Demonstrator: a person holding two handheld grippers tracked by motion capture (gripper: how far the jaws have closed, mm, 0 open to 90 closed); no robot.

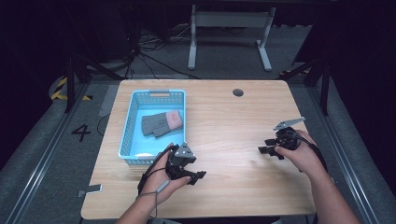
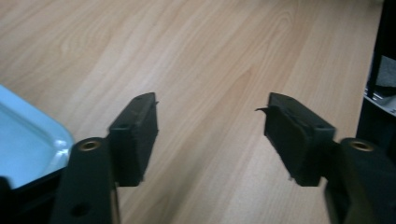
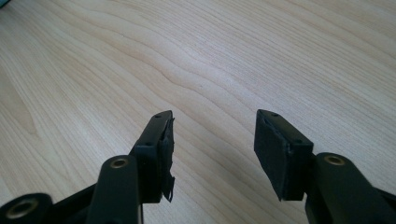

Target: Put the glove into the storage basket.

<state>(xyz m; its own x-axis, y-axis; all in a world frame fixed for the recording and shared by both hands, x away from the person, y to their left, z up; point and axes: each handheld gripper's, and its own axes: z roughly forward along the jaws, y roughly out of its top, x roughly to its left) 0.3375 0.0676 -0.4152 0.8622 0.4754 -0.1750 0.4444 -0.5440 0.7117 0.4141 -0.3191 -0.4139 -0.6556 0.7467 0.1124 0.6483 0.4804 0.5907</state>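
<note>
1. While both forearms come in from the near edge of the table point(image 1: 233, 116), each hand holds its gripper low over the wood, well apart from the other.
2. The left hand point(image 1: 161, 179) sits near the near-left part of the table, wrist bent, fingers wrapped around the left gripper point(image 1: 198, 176), which points toward the right along the near edge.
3. A grey three-cornered plate tops that gripper, and its cable loops down past the wrist toward the near edge.
4. In the left gripper view, the left gripper point(image 2: 210, 123) has its jaws spread wide with bare wood between them, holding nothing.
5. The right hand point(image 1: 303, 156) rests toward the right edge, forearm angled in from the near-right corner, and the right gripper point(image 1: 264, 150) points left toward the middle of the table.
6. In the right gripper view, the right gripper point(image 3: 212, 135) shows its jaws wide apart over bare wood grain, empty.
7. A light blue basket point(image 1: 128, 123) stands by the left edge, just beyond the left hand; its corner shows in the left gripper view point(image 2: 32, 135).
8. A grey glove point(image 1: 161, 123) with a pink cuff lies flat inside the basket, toward its far right side.
9. A small dark round hole point(image 1: 238, 92) sits near the far edge of the table.
</note>
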